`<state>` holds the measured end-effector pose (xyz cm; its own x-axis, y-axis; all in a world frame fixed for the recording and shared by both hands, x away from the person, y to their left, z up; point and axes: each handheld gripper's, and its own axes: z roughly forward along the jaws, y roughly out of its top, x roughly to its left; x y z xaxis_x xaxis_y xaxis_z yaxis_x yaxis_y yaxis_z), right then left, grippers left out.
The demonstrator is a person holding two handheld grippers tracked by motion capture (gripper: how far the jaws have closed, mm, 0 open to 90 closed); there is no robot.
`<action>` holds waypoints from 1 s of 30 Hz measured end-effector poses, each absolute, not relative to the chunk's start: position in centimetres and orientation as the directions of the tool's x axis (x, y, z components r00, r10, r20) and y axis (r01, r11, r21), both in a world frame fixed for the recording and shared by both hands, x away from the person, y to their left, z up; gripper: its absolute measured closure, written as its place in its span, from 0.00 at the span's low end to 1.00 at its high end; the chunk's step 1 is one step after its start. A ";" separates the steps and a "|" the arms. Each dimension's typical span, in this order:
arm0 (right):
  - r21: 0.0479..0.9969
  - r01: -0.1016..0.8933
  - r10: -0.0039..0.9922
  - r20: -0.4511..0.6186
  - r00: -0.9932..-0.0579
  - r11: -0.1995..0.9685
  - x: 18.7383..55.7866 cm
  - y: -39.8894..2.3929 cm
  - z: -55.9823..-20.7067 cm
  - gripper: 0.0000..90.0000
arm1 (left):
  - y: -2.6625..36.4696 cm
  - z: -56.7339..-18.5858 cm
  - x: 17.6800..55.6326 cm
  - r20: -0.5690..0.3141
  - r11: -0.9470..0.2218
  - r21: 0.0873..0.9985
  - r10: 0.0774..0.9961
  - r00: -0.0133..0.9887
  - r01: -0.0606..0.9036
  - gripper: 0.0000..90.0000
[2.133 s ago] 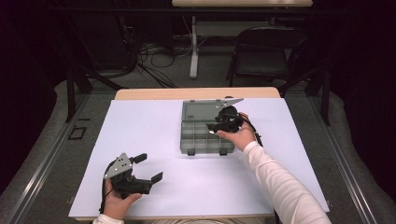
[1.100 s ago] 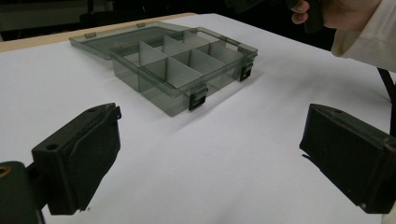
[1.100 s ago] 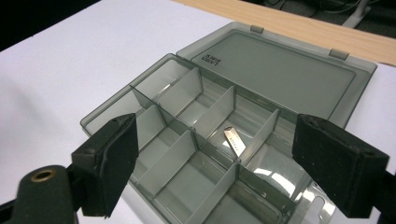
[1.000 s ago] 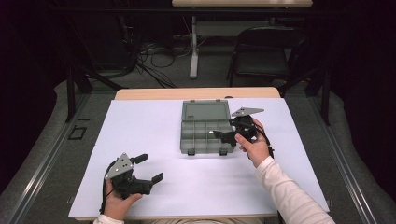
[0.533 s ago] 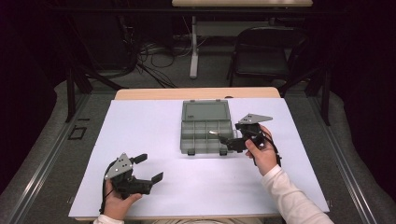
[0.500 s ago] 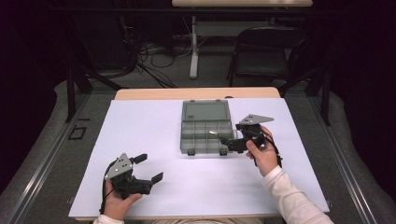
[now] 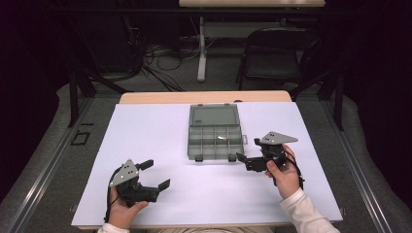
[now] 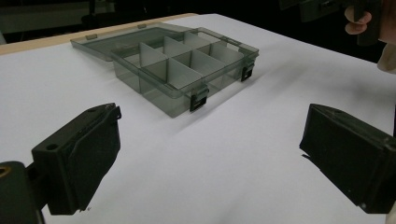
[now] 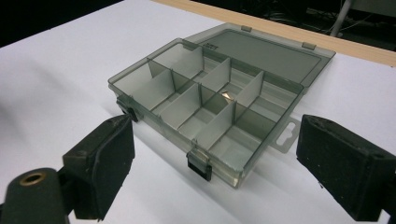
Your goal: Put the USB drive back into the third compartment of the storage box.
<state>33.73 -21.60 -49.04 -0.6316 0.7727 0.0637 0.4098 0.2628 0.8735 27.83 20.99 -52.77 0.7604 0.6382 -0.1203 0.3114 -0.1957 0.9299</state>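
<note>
A clear grey plastic box [image 7: 215, 135] lies open near the middle of the worktop [image 7: 145, 136], which is covered with a white sheet; bare wood shows along its far edge. The box's lid [image 7: 214, 115] is folded flat back on the sheet, on the side away from the person. Thin walls split the tray into two rows of compartments, and two dark latches [image 7: 199, 158] hang on its near edge. A hanging tab juts from its right side. A small shiny piece [image 7: 222, 139] rests in one of the inner compartments of the far row; in the right gripper view it glints low between the dividers [image 9: 227, 95], too small to identify.

The left hand-held gripper [image 7: 154, 175] sits at the near left of the worktop, held by the person's left hand [image 7: 127, 209], well apart from the box. Its jaws stand wide apart with nothing between them, and in the left gripper view they frame bare white sheet with the box [image 8: 177, 70] beyond.

The right hand-held gripper [image 7: 247, 161] is held by the right hand [image 7: 284, 177] just beside the box's near right corner, not touching it. Its jaws are also spread wide and empty, pointing toward the box [image 9: 210, 107].

Behind the worktop, a folding chair [image 7: 277, 53] and loose cables [image 7: 155, 63] lie on the dim floor.
</note>
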 end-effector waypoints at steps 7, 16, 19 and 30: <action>0.873 0.407 0.780 0.050 -0.624 0.269 32.2 -22.3 -49.7 0.12 | 21.1 -52.8 27.8 -0.109 -0.202 0.929 0.648 0.753 0.309 0.05; 0.883 0.404 0.804 0.053 -0.592 0.239 30.7 -23.9 -50.7 0.12 | 21.0 -52.7 27.7 -0.098 -0.211 0.931 0.643 0.760 0.298 0.06; 0.883 0.409 0.811 0.059 -0.582 0.230 30.4 -24.1 -50.8 0.12 | 21.0 -52.7 27.8 -0.100 -0.214 0.929 0.641 0.761 0.302 0.07; 0.888 0.412 0.842 0.054 -0.537 0.206 29.7 -26.2 -52.2 0.12 | 20.8 -52.9 27.8 -0.073 -0.244 0.924 0.644 0.762 0.295 0.09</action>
<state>29.71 -26.21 -52.20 -0.5370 0.8418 0.0538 0.4119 0.2061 0.8876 27.76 20.81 -52.86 0.7616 0.6439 -0.0733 0.2953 -0.2441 0.9237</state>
